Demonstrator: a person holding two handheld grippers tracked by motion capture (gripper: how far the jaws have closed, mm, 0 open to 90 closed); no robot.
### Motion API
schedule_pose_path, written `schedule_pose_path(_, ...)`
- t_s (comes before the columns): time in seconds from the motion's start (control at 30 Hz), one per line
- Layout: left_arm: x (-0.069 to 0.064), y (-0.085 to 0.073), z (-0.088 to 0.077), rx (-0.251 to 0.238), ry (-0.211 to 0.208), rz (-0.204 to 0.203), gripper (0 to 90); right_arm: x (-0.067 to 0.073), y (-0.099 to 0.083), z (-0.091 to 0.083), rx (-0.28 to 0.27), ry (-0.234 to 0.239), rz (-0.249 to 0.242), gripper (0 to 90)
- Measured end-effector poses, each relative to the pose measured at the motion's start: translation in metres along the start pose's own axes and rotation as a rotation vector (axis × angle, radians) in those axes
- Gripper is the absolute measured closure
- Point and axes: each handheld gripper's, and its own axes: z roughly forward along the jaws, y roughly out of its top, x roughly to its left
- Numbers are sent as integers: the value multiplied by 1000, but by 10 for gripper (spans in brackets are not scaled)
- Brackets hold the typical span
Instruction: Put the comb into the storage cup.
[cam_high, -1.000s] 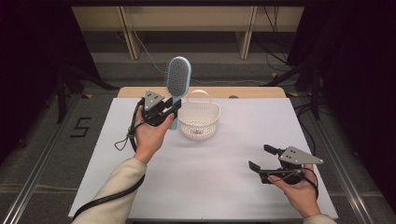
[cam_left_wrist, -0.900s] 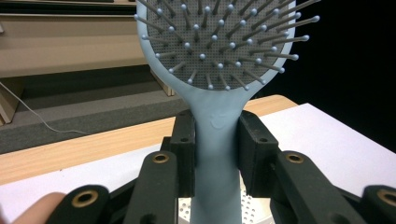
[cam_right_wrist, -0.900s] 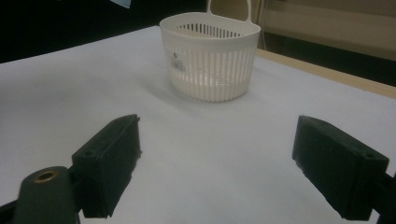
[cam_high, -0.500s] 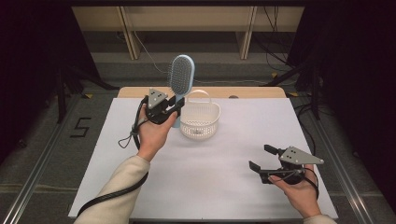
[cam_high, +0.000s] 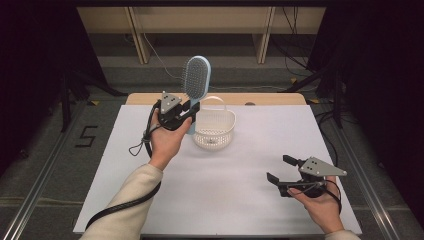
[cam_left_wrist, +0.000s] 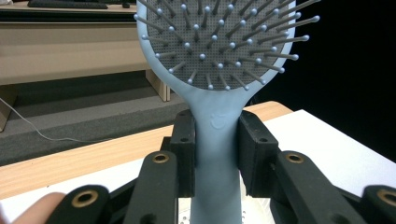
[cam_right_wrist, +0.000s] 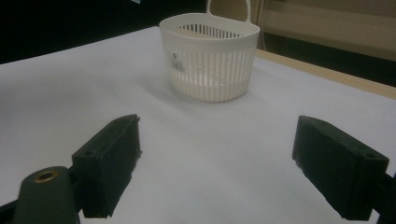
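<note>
A light blue hairbrush stands upright, bristles toward me, its handle clamped in my left gripper. In the left gripper view both black pads press on the hairbrush handle, with the bristled head above. The brush is held above the left rim of a white slatted basket with a loop handle. My right gripper rests low at the table's front right, open, nothing between its pads; the right gripper view shows the basket ahead of it.
A white sheet covers the table, with a bare wooden strip along the far edge. A cable trails from the left gripper along the sleeve. Dark floor and shelf legs lie beyond the table.
My left gripper has carried the hairbrush a little to the right, closer over the basket. The right gripper has kept still.
</note>
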Motion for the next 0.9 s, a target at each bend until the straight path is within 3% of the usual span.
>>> schedule_pose_path(0.9, -5, 12, 15, -7, 20, 37, 696, -1, 0, -1, 2, -1, 4, 159)
